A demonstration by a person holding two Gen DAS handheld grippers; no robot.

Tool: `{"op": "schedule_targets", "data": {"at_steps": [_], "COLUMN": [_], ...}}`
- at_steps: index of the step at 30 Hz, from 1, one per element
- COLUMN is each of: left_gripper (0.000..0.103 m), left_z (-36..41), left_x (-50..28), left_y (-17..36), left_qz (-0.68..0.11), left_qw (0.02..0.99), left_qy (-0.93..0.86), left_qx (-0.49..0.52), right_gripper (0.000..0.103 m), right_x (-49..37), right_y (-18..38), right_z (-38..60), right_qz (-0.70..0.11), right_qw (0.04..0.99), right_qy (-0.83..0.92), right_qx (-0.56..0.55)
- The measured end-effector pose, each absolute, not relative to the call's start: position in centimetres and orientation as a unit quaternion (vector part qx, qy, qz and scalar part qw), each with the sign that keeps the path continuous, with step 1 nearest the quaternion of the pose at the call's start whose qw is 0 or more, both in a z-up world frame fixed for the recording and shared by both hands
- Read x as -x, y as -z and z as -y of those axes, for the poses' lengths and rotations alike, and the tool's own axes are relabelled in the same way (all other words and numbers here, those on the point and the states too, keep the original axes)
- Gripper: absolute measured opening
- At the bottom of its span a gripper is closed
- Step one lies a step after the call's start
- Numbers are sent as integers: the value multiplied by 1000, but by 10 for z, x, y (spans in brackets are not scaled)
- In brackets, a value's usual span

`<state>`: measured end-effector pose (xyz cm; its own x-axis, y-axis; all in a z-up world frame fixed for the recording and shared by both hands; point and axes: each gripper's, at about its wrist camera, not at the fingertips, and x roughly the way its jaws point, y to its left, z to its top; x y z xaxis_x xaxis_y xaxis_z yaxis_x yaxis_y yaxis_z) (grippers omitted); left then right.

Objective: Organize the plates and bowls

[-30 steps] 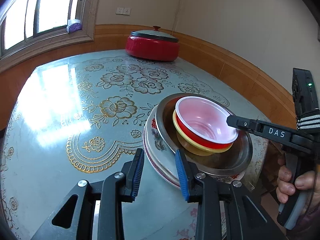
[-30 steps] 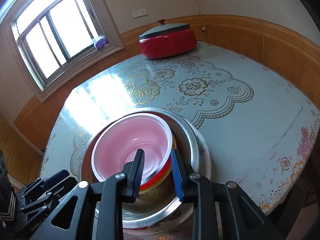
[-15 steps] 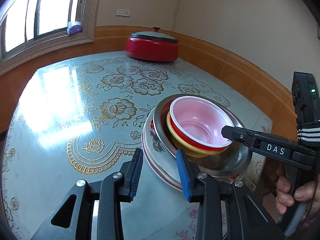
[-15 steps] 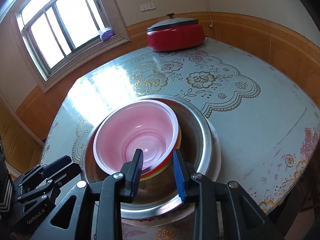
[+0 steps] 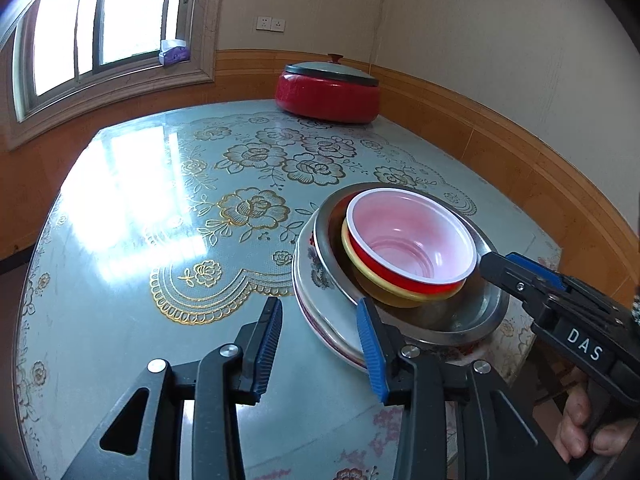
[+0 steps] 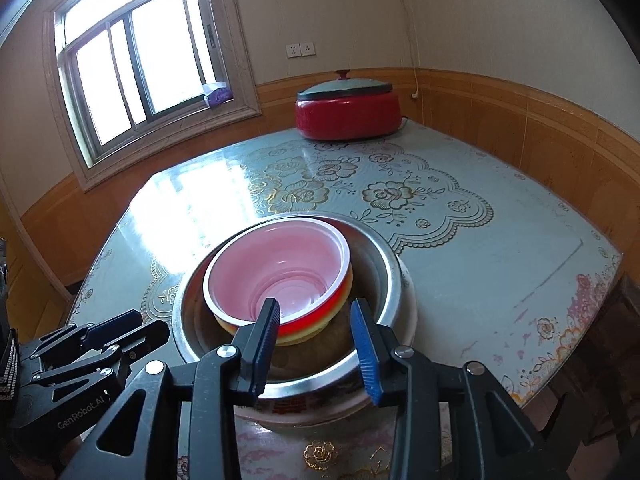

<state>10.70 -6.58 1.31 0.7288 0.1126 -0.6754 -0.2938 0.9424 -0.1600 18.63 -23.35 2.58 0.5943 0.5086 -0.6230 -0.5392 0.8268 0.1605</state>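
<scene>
A red bowl with a pale pink inside sits nested in a yellow bowl. Both sit inside a steel basin, which rests on stacked floral plates near the table's front edge. My right gripper is open and empty, just back from the bowls' near rim; it also shows in the left wrist view. My left gripper is open and empty, low over the table beside the plates' left edge.
A red pot with a dark lid stands at the far side of the table by the wall. A window is at the far left. The table's right edge runs close to the stack.
My right gripper has opened, let go of the red bowl's rim and drawn back. The red bowl now rests in the yellow bowl. My left gripper has barely moved.
</scene>
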Motion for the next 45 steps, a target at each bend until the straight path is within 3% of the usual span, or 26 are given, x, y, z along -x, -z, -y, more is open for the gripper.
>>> {"op": "schedule_targets", "data": {"at_steps": [6,8,14,17,19,22,24,31,45], "left_gripper": [44,47,61,64,74,75,82,88,89], "left_z": [65,67,79,84,85,82,80,69,58], "left_x": [-82,-74,-62,-61,-60,-56,-53,-50,-54], "left_y": [-8,-3,10,12,13,13,14,17,4], "left_qz": [-356,-362,-379,-381,-380,-380,-378,-376,-350], "left_qw": [908,902,897,901,905,908,911,916,930], "left_qy": [-164,-183,-180,-165,-153,-138,-131,-111,-92], "left_qx": [146,147,141,127,116,108,101,84,62], "right_gripper": [41,47,47,47,47,47,47,47,47], "right_x": [-163,-156,-145,-136,-132,-125,-119,-103,-105], "right_y": [-31,-29,-8,-4,-2,0,2,9,-1], "right_z": [247,248,245,244,242,236,233,226,216], "right_qz": [-320,-320,-366,-364,-361,-357,-350,-355,-346], "right_qw": [907,910,895,901,907,915,920,923,931], "right_qy": [-273,-259,-247,-228,-209,-183,-170,-142,-113], "right_qx": [31,44,64,60,54,49,51,37,19]}}
